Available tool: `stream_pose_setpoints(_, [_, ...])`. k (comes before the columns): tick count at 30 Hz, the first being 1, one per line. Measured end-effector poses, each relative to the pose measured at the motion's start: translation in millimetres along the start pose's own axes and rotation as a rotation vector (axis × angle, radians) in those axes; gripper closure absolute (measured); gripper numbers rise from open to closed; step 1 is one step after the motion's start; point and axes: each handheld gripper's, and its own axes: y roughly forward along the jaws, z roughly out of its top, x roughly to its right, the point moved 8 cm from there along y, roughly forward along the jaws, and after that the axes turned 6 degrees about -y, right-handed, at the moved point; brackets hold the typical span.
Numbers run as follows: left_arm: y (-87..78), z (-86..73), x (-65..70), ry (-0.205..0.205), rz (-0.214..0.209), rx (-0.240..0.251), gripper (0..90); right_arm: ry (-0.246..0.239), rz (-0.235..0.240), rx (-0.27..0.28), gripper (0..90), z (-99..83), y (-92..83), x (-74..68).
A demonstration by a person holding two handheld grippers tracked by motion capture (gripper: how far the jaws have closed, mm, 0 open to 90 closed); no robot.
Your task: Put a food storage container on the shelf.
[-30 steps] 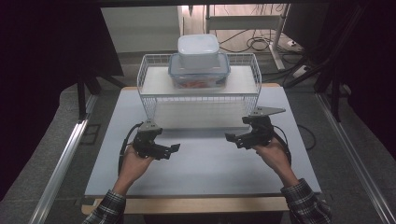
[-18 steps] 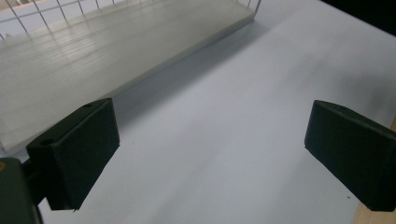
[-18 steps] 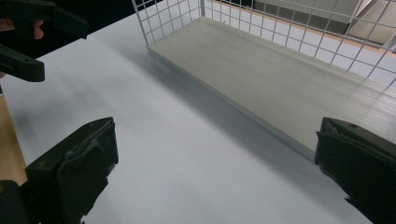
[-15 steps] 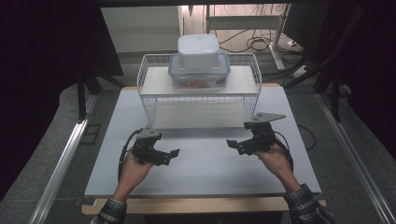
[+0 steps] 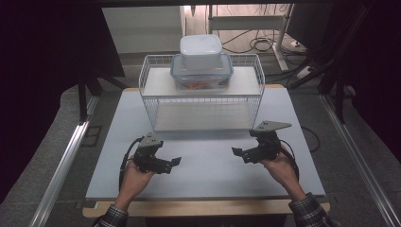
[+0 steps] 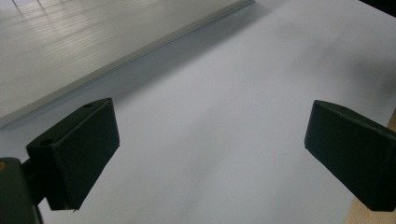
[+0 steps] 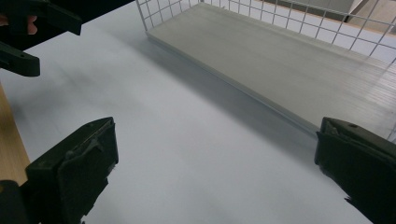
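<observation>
White-grey table top (image 5: 208, 165), broad and bare in front; it takes up most of the high view. On its far half stands a white wire rack (image 5: 203, 101) of two levels, with the lower shelf (image 7: 280, 60) vacant and open toward the person. On the top level, a clear lidded container (image 5: 202, 75) with something reddish inside, and a smaller white tub (image 5: 200, 49) stacked squarely on its lid. The stack sits near the rack's middle, away from the wire rim, which I judge a stable spot for lifting from both sides.

Left gripper (image 5: 176, 161): jaws spread wide, nothing between them, hovering low over bare table, pointing inward. Right gripper (image 5: 235, 151): jaws likewise wide, empty, aimed toward the left one and the rack's lower front edge. Both are well apart from the stack.

Open room: a wide clear strip between grippers and rack. Constraints, as judged: the raised wire rim around the top level, and the table's near wooden edge (image 6: 373, 212) just beside the left jaw.
</observation>
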Motion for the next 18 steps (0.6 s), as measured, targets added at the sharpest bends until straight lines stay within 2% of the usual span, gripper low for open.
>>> stream_pose_setpoints(18, [-3.4, -30.4, 1.4, -0.002, 0.011, -0.02, 2.5, 0.004, -0.009, -0.025, 0.0, -28.9, -4.0, -4.6])
